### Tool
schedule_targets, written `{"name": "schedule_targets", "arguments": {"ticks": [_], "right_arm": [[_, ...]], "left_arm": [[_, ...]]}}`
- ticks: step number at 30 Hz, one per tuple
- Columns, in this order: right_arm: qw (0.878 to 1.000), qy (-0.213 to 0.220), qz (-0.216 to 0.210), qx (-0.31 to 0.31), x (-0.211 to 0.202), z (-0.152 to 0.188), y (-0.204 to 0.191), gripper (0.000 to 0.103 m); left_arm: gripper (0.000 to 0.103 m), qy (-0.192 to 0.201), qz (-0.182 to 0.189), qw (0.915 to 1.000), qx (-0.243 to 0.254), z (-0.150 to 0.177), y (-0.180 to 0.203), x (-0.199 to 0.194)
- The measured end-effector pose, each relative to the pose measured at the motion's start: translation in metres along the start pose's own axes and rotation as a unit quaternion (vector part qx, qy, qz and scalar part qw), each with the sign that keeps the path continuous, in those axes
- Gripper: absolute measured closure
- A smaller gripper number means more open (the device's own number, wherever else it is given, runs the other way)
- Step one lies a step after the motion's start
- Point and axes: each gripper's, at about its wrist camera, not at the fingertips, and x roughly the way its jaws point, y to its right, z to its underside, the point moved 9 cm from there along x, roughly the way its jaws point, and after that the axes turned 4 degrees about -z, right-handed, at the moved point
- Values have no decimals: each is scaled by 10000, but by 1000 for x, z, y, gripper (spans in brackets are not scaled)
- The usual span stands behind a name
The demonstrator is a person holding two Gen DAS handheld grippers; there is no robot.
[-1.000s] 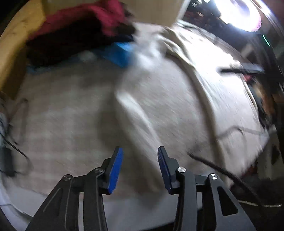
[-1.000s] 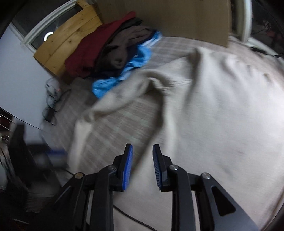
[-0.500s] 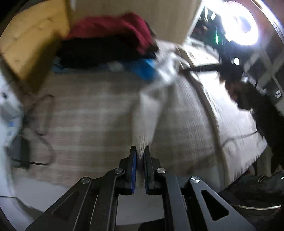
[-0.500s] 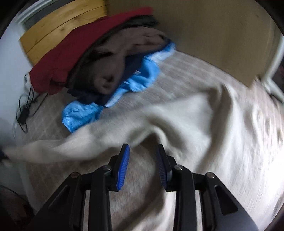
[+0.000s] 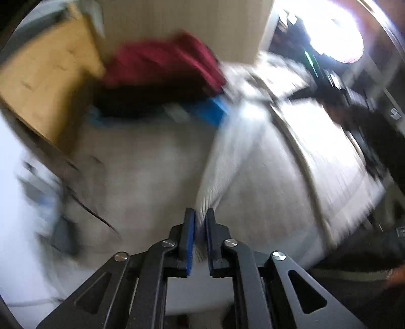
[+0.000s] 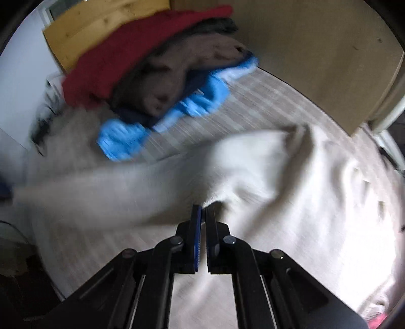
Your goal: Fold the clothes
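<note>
A cream knit sweater (image 6: 291,177) lies spread on the striped bed cover (image 6: 240,106). Its long sleeve (image 5: 227,157) runs up from my left gripper (image 5: 200,215), which is shut on the ribbed cuff and holds it above the bed. My right gripper (image 6: 202,212) is shut on the sweater's fabric where the sleeve (image 6: 101,182) meets the body. The sleeve stretches off to the left in the right wrist view, blurred by motion.
A heap of red (image 6: 121,58), brown (image 6: 177,76) and blue (image 6: 162,119) clothes lies at the head of the bed, by a wooden headboard (image 6: 101,20) and a cardboard panel (image 6: 329,50). Cables (image 5: 83,202) lie at the left edge. A bright lamp (image 5: 329,33) shines at the right.
My right gripper has closed on the sweater near the sleeve's base. My left gripper stays shut on the cuff and has pulled the sleeve out taut.
</note>
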Motion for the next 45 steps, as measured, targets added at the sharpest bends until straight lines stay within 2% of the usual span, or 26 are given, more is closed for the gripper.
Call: {"name": "schedule_targets", "arguments": {"ticks": [1, 3, 6, 8, 10, 13, 17, 20, 21, 22, 23, 25, 27, 28, 30, 31, 32, 33, 34, 37, 39, 42, 44, 45], "right_arm": [[9999, -78, 71, 10, -1, 4, 3, 99], [9995, -235, 212, 29, -2, 11, 10, 98], [9986, -379, 356, 86, -7, 18, 18, 95], [9996, -81, 136, 249, -21, 7, 12, 89], [9992, 76, -242, 318, -28, -6, -6, 82], [9976, -47, -658, 191, -17, -17, -42, 78], [9970, -484, -562, -241, 13, -9, -81, 78], [9956, -724, -515, -296, 32, 0, -90, 78], [9957, -730, -498, -292, 34, 1, -90, 78], [9960, -681, -498, -277, 32, 0, -90, 78], [9966, -625, -483, -253, 29, -2, -88, 78], [9978, -483, -413, -185, 20, -6, -83, 78], [9984, -310, -453, -118, 8, -8, -80, 78], [9985, -228, -490, -75, 2, -8, -79, 78], [9984, -122, -554, 8, -8, -5, -77, 78], [9982, -91, -593, 37, -12, -2, -77, 78], [9980, -82, -632, 39, -15, 2, -78, 78], [9980, -86, -633, 26, -17, 5, -79, 78], [9981, -90, -609, 11, -19, 9, -79, 78], [9977, -112, -668, 35, -21, 18, -80, 78], [9971, -120, -752, 88, -19, 21, -85, 78], [9966, -127, -778, 229, -11, 8, -88, 78], [9960, -140, -816, 326, -5, 0, -91, 78], [9955, -194, -845, 374, 4, -4, -92, 77]], "left_arm": [[87, -221, 126, 9996, 120, 15, 13, 11], [88, -467, 147, 9986, 216, 35, 28, 29], [87, -467, 418, 9979, -189, 39, 34, 39], [86, -376, 494, 9974, -353, 36, 37, 42], [73, -275, 524, 9975, -398, 32, 40, 44], [71, -299, 626, 9970, -332, 33, 49, 55], [71, -316, 547, 9980, -7, 37, 65, 61], [71, -305, 411, 9985, 181, 37, 72, 73], [77, -321, 325, 9987, 245, 37, 71, 76], [98, -361, 333, 9985, 234, 36, 69, 80], [98, -404, 356, 9983, 212, 36, 67, 84], [98, -490, 862, 9950, -151, 32, 62, 75], [98, -189, 1313, 9889, -674, 21, 44, 48], [93, -101, 1213, 9888, -865, 19, 30, 41], [92, -142, 281, 9949, -961, 21, -11, 43], [91, -169, -207, 9947, -998, 23, -32, 44], [91, -291, -349, 9940, -998, 27, -42, 47], [85, -427, -441, 9932, -992, 31, -49, 50], [82, -438, -461, 9927, -1027, 33, -52, 49], [82, -292, -358, 9935, -1039, 33, -43, 38], [79, -165, -169, 9969, -752, 29, -17, 33], [67, -231, -51, 9997, 67, 26, 27, 48], [68, -370, -187, 9985, 369, 28, 43, 65], [73, -344, -203, 9983, 419, 27, 45, 68]]}}
